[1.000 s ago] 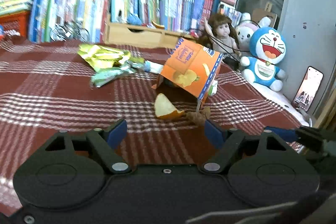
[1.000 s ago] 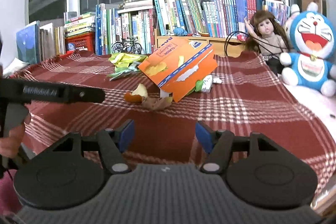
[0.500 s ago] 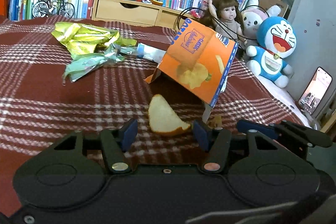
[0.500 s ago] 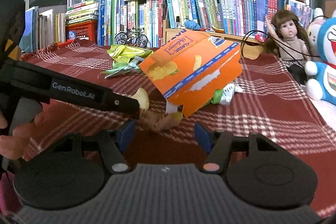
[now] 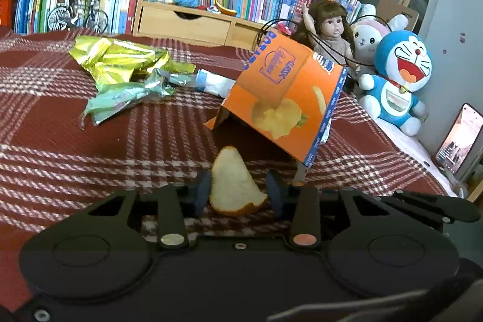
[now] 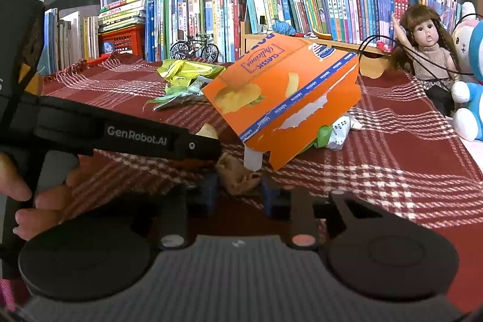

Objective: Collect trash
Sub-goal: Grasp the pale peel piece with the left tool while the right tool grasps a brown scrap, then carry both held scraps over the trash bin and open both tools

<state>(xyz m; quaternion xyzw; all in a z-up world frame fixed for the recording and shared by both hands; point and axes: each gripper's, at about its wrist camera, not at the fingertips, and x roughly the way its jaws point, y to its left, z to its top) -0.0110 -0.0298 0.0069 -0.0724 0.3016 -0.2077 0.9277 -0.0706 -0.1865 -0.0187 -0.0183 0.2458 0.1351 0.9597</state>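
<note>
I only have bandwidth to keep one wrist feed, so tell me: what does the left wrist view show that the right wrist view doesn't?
Only the left wrist view: a phone with a lit screen propped at the right edge, and the pale orange-peel wedge framed whole between the open left tool.

Only the right wrist view: the crumpled brown scrap between the open right tool, and a hand gripping the other handle.

Both: the orange snack box, yellow-green wrappers, and red plaid cloth.

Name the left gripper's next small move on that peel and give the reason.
Probably close. The left gripper stands open with the orange peel between its fingers on the plaid cloth: one blue pad is at the peel's edge, the other a little apart, so nothing is clamped yet.
</note>
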